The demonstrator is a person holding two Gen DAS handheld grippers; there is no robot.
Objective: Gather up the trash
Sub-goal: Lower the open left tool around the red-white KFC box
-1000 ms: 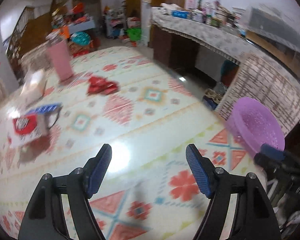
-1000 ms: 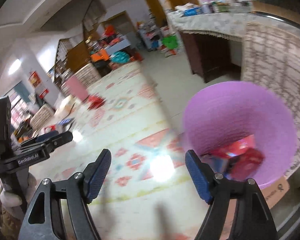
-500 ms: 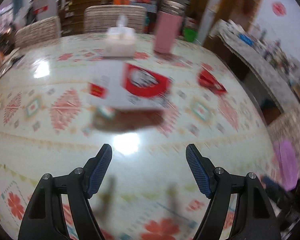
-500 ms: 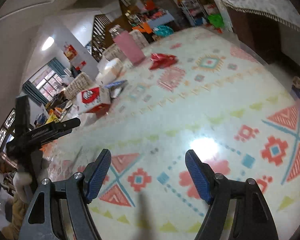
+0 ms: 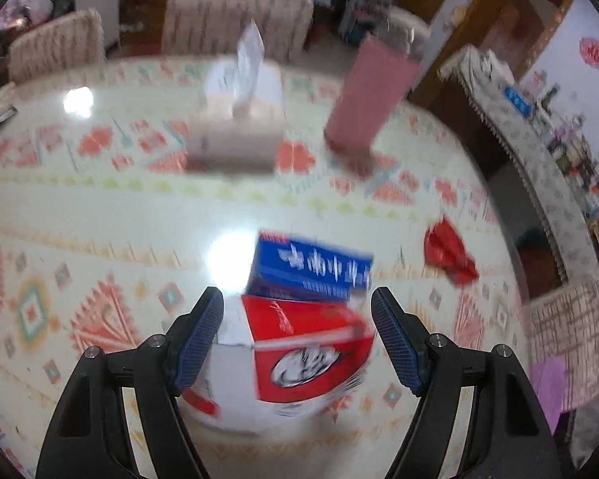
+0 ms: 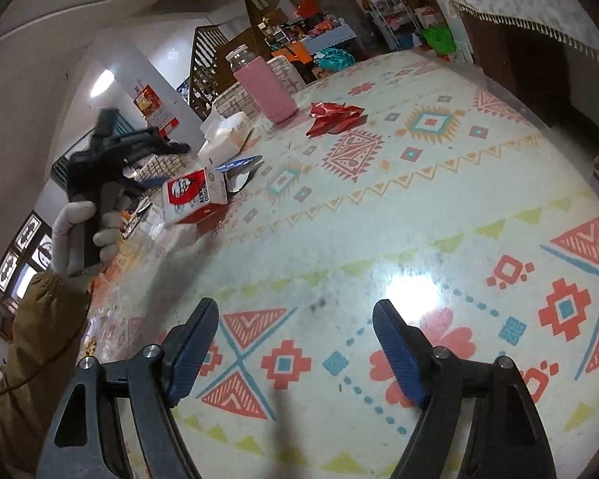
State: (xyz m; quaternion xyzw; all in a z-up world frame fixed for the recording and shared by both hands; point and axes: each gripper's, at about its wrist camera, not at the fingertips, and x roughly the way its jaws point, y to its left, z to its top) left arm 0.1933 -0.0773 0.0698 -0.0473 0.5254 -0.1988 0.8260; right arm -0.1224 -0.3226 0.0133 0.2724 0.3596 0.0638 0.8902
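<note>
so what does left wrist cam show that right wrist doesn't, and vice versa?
Left wrist only: the purple basket at the right edge, and the left gripper's open jaws framing the red-and-white box.
Right wrist only: the gloved left hand holding that gripper, and the open, empty right gripper.
Both: the box, blue carton, red wrapper, pink bottle, tissue box.

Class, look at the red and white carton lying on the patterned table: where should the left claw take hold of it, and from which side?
Probably across the red and white carton body, on its two long side faces, coming straight ahead from its near end. It lies between the open left claw fingers already, and its flat, parallel sides suit the pads. The blue box lies just beyond, so stop short.
</note>
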